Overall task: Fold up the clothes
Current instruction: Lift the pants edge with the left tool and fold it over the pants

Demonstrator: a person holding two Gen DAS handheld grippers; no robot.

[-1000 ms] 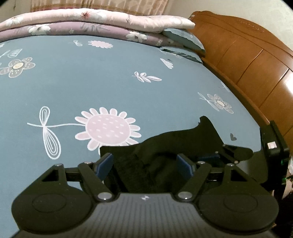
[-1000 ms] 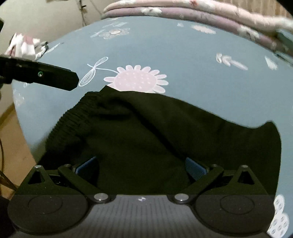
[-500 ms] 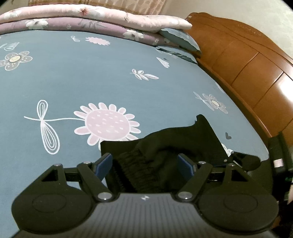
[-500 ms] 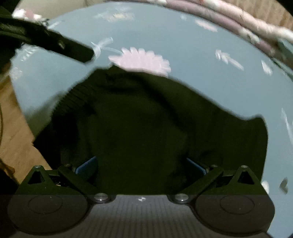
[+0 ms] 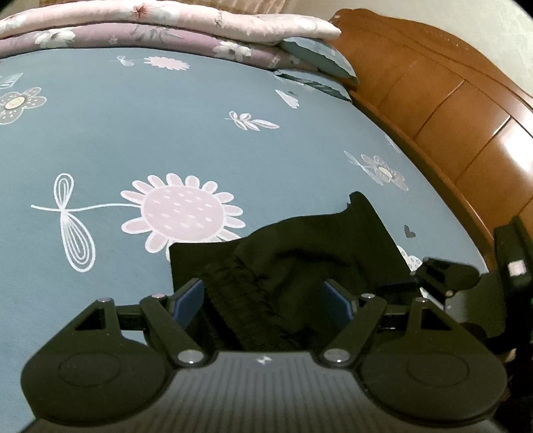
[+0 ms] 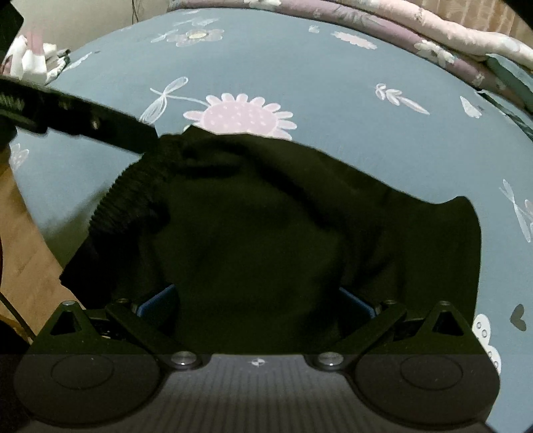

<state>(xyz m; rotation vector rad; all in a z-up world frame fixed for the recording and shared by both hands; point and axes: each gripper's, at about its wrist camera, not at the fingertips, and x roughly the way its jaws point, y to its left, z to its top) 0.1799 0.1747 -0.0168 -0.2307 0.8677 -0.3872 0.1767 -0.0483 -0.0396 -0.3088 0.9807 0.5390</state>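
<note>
A black garment (image 5: pixel 299 263) with a ribbed elastic waistband (image 6: pixel 133 200) lies crumpled near the front edge of a blue flowered bed sheet (image 5: pixel 166 133). My left gripper (image 5: pixel 263 299) stands open, its blue pads either side of the bunched waistband and not pressing on it. My right gripper (image 6: pixel 256 299) is open too, with dark cloth filling the space between its pads. In the right wrist view, a left gripper finger (image 6: pixel 100 123) reaches in from the left and meets the waistband's corner. The right gripper (image 5: pixel 446 273) shows at the right of the left wrist view.
Folded pink and purple quilts (image 5: pixel 166 23) lie along the far side of the bed. A wooden headboard (image 5: pixel 449 100) runs down the right. Wooden floor (image 6: pixel 20 249) shows past the bed's left edge, with white items (image 6: pixel 30 60) beyond.
Both views have shifted slightly. In the right wrist view, the left gripper's finger now reaches the waistband corner, where it hung clear of it before. Both grippers' jaws stay wide.
</note>
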